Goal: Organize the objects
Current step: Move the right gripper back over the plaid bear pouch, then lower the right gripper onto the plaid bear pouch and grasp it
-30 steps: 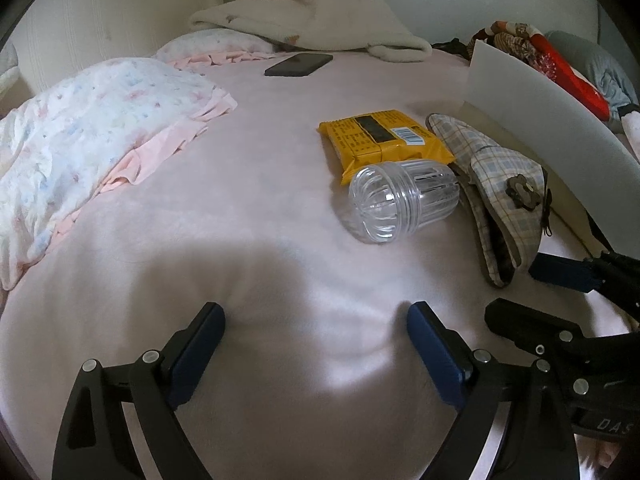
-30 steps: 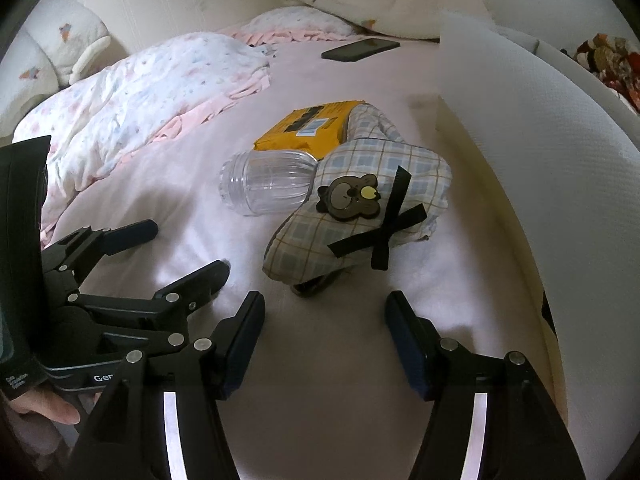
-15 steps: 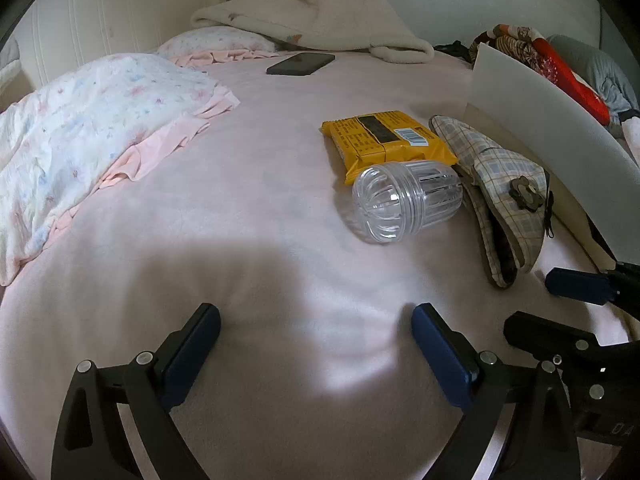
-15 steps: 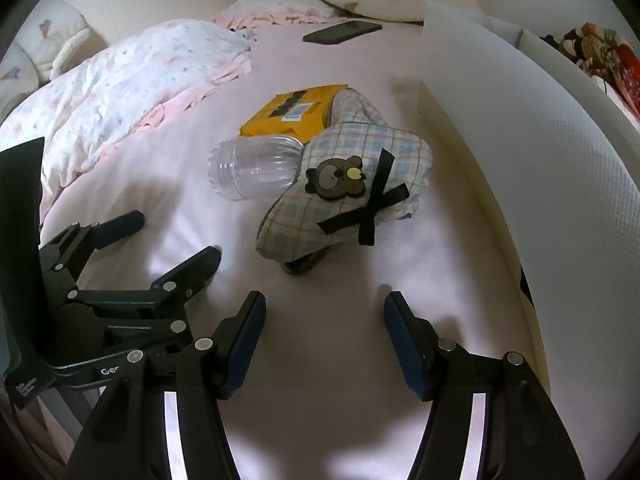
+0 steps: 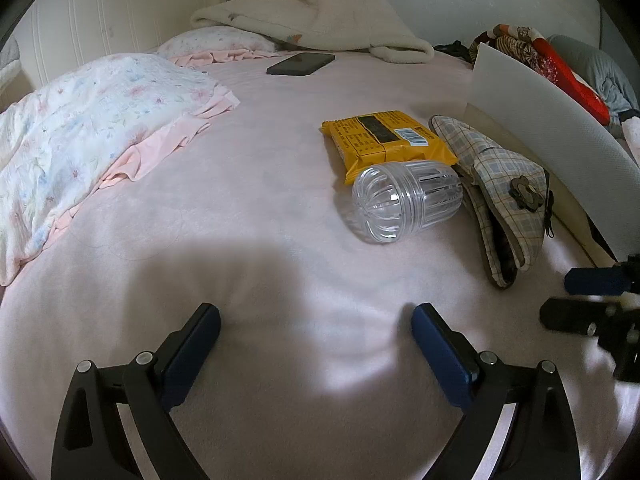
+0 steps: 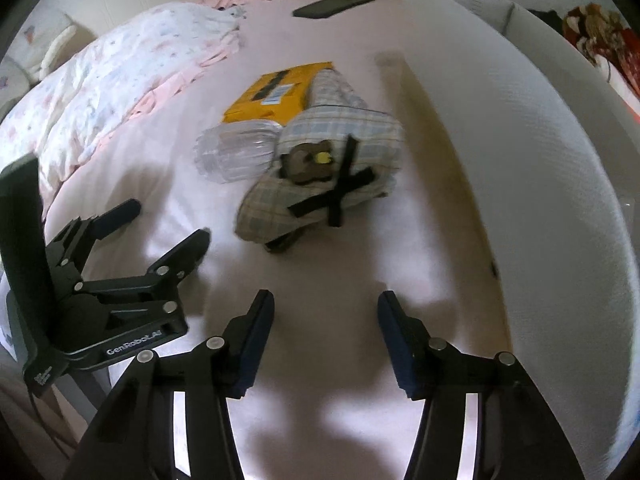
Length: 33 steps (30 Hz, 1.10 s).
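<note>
On the pink bed lie a yellow snack packet (image 5: 386, 140) (image 6: 276, 94), a clear ribbed plastic jar (image 5: 404, 200) (image 6: 232, 154) on its side, and a plaid slipper (image 5: 500, 196) (image 6: 332, 178) with a bear patch and a black cross strap. My left gripper (image 5: 316, 330) (image 6: 168, 224) stands open above bare sheet, short of the jar. Nothing is between the fingers of my right gripper (image 6: 326, 306) (image 5: 576, 296), which hovers just short of the slipper while its jaws are closing.
A white foam board (image 5: 552, 120) (image 6: 520, 152) stands along the right. A black phone (image 5: 300, 64) (image 6: 332, 6) lies farther back. A floral quilt (image 5: 80, 120) covers the left side, and a cream blanket (image 5: 320, 20) and clothes (image 5: 560, 68) lie beyond.
My right gripper's jaws have narrowed and its view has tipped downward, nearer the slipper. The left gripper's jaws widened slightly and it stayed in place.
</note>
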Each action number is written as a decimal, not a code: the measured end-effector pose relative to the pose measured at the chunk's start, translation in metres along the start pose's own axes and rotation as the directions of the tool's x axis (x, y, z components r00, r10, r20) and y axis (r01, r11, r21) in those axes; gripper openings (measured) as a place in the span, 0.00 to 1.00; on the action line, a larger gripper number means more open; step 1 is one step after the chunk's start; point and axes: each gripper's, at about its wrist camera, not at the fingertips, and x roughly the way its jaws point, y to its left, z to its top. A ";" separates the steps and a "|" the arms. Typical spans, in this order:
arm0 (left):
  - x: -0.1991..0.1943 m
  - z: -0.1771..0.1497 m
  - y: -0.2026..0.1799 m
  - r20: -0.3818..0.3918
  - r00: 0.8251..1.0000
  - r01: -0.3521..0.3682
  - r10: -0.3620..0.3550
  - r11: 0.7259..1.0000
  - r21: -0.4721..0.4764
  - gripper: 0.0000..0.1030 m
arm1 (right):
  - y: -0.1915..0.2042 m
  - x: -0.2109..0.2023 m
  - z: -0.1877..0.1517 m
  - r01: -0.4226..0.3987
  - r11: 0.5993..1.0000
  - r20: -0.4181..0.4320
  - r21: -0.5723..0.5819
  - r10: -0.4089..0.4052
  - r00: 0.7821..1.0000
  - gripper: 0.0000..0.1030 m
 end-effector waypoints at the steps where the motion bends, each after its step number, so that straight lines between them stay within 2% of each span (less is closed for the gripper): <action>1: 0.000 0.000 0.000 0.000 1.000 0.000 0.000 1.000 0.000 0.95 | -0.003 -0.001 0.002 0.005 1.000 -0.009 0.015 -0.005 1.000 0.49; 4: 0.000 0.000 0.000 0.000 1.000 0.000 0.000 1.000 0.000 0.95 | -0.001 -0.007 0.008 0.023 1.000 -0.026 0.018 -0.023 0.999 0.48; 7: 0.000 0.000 0.000 0.000 1.000 0.000 0.000 1.000 0.000 0.95 | 0.018 -0.018 0.018 0.103 0.993 -0.007 -0.065 -0.104 0.995 0.48; 9: 0.000 0.000 0.000 0.000 1.000 0.000 0.000 1.000 0.000 0.95 | 0.036 -0.025 0.027 0.130 0.981 0.011 -0.142 -0.130 0.992 0.48; 12: 0.000 0.000 0.000 0.000 1.000 0.000 0.000 1.000 0.000 0.95 | 0.055 -0.033 0.047 0.076 0.977 0.040 -0.201 -0.069 0.997 0.48; 15: 0.000 0.000 0.000 0.000 1.000 0.000 0.000 1.000 0.000 0.95 | 0.059 -0.035 0.067 -0.022 0.984 0.119 -0.175 0.043 0.992 0.48; 16: 0.000 0.000 0.000 0.000 1.000 0.000 0.000 1.000 0.000 0.95 | 0.058 -0.033 0.069 -0.027 0.986 0.152 -0.167 0.053 0.987 0.48; 19: 0.000 0.000 0.000 0.000 1.000 0.000 0.000 1.000 0.000 0.95 | 0.048 -0.023 0.057 0.067 0.989 0.205 -0.128 -0.040 0.978 0.48; 21: 0.000 0.000 0.000 0.000 1.000 0.000 0.000 1.000 0.000 0.95 | 0.039 -0.013 0.045 0.105 0.989 0.187 -0.102 -0.084 0.979 0.48; 24: 0.000 0.001 0.000 0.000 1.000 -0.002 0.002 1.000 0.002 0.95 | 0.021 -0.004 0.037 0.086 0.991 0.092 -0.105 -0.077 0.993 0.48; 26: 0.000 0.001 0.001 0.001 1.000 -0.003 0.003 1.000 0.003 0.95 | 0.012 -0.005 0.033 0.082 0.994 0.082 -0.075 -0.075 0.994 0.48; 30: -0.001 0.001 0.001 0.000 1.000 -0.007 0.007 1.000 0.005 0.95 | -0.004 -0.014 0.023 -0.003 1.000 0.063 0.030 0.002 0.998 0.48; 33: -0.002 0.001 0.004 -0.001 1.000 -0.005 0.005 1.000 0.002 0.96 | -0.007 -0.019 0.011 -0.047 0.997 0.051 0.060 0.044 0.998 0.48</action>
